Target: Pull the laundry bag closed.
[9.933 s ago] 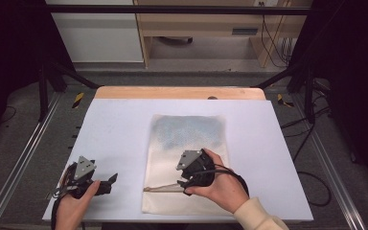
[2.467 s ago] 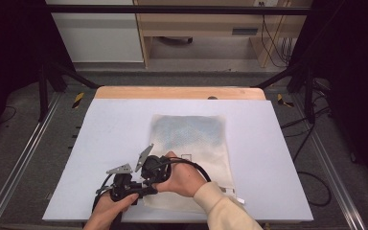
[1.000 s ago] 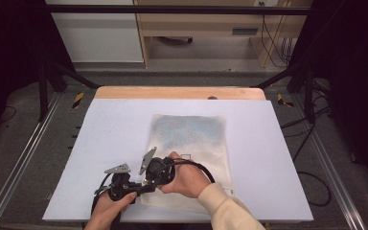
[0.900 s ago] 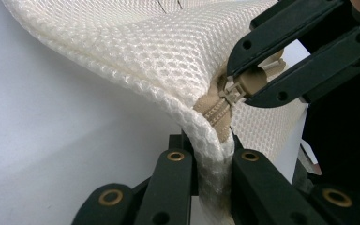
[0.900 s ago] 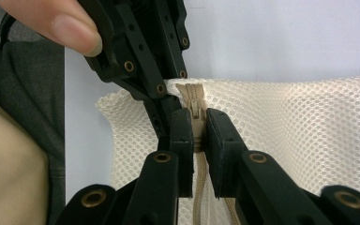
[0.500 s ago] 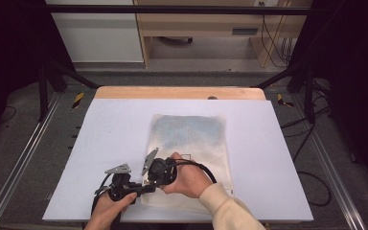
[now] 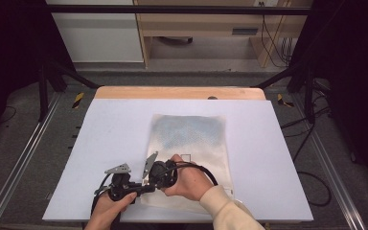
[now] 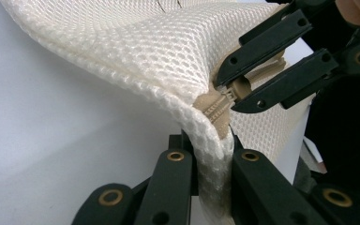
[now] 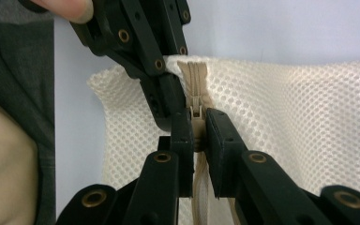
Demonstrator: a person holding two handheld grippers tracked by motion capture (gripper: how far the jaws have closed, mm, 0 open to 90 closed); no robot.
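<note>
The left gripper [image 8: 211, 154] clenches its fingers on the mesh bag's [image 7: 191, 139] corner; the right gripper [image 9: 198, 131] grasps the zipper pull [image 9: 197, 115] on the desk [image 7: 105, 143].

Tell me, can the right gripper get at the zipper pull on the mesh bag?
Yes, it looks so: the right gripper is already shut on the zipper pull, while the left gripper pinches the mesh bag corner beside it.

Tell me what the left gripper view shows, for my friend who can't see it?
The left claw pinches the corner of a cream mesh bag lifted off the white table. Just beyond, the right claw is shut on the bag's tan zipper pull.
</note>
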